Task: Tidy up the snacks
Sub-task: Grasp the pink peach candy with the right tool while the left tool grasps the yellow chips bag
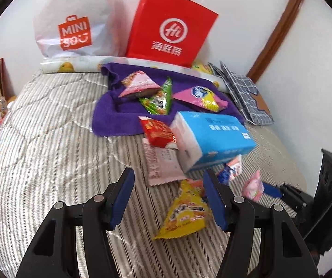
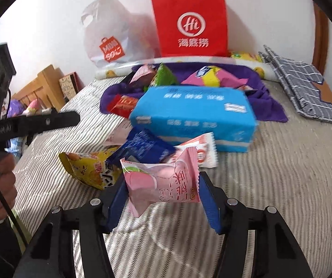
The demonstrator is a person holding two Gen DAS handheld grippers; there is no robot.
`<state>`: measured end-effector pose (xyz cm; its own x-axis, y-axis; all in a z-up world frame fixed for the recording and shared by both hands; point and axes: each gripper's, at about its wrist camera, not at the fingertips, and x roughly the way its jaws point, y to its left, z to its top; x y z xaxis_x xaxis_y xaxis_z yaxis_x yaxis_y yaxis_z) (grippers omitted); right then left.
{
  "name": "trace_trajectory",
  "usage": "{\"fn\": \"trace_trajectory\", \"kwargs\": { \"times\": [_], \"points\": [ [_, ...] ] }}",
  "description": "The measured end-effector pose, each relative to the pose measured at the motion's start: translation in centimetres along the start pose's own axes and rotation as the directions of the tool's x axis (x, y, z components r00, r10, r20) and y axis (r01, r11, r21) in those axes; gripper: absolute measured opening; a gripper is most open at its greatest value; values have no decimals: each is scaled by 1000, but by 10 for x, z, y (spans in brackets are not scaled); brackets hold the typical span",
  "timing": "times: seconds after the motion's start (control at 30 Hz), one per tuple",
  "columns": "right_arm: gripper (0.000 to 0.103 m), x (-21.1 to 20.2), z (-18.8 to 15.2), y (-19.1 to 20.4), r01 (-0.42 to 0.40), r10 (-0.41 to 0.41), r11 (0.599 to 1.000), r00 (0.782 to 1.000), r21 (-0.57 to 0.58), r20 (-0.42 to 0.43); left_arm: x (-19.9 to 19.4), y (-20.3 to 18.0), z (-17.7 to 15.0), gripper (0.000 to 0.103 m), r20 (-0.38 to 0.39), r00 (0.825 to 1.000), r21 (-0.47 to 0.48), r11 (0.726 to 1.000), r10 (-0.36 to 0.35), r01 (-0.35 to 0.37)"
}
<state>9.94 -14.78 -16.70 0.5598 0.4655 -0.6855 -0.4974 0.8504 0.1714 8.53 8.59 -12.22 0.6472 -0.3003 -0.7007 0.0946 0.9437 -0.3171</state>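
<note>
Snacks lie scattered over the striped bed [image 1: 50, 139], and one of them, a pink peach packet [image 2: 163, 185], sits between the blue pads of the right gripper [image 2: 163, 199] at the lower centre of the right view. The pads appear pressed on its two sides, so I judge the packet is clamped, its long axis running across the gap. The left gripper [image 1: 168, 197] stands apart and empty at the lower centre of its view; a yellow triangular packet [image 1: 184, 213] lies just in front of it, nearer to its right pad, so this hand is closer to it.

Around the blue tissue pack [image 1: 212, 136] I count one red packet [image 1: 159, 132], one dark blue packet [image 2: 142, 146] and one white-and-red wrapper [image 2: 203, 150]. Further up, on the purple towel [image 1: 117, 118], lie three more: pink, green, and pink-yellow. At the upper edge one red paper bag [image 1: 172, 27] and one white plastic bag [image 1: 73, 23] stand against the wall, probably where the snacks should go.
</note>
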Motion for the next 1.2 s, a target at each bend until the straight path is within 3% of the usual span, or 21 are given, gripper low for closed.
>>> {"fn": "trace_trajectory", "kwargs": {
  "times": [0.1,0.27,0.57,0.73,0.9,1.0,1.2],
  "points": [
    [57,-7,0,-12,24,-24,999,1000,25,12,7,-5,-4,61,-27,1000,16,1000,-15,15],
    [57,-15,-1,-35,70,-72,995,997,69,22,12,-9,-11,65,-65,992,-2,994,-109,109],
    [57,-20,-1,-68,121,-126,982,992,147,25,39,-29,-29,68,-154,985,92,991,-83,98],
    [57,-15,-2,-72,126,-130,980,991,153,16,53,-34,-38,68,-170,985,131,990,-19,42],
    [57,-12,-3,-74,123,-126,980,992,156,12,56,-38,-41,54,-141,989,175,985,34,-9],
    [57,-11,-4,-75,123,-126,979,992,162,8,53,-37,-42,46,-133,991,175,984,20,4],
    [57,-13,-5,-77,122,-126,978,992,171,12,41,-37,-41,45,-118,993,149,988,-29,47]
  ]
}}
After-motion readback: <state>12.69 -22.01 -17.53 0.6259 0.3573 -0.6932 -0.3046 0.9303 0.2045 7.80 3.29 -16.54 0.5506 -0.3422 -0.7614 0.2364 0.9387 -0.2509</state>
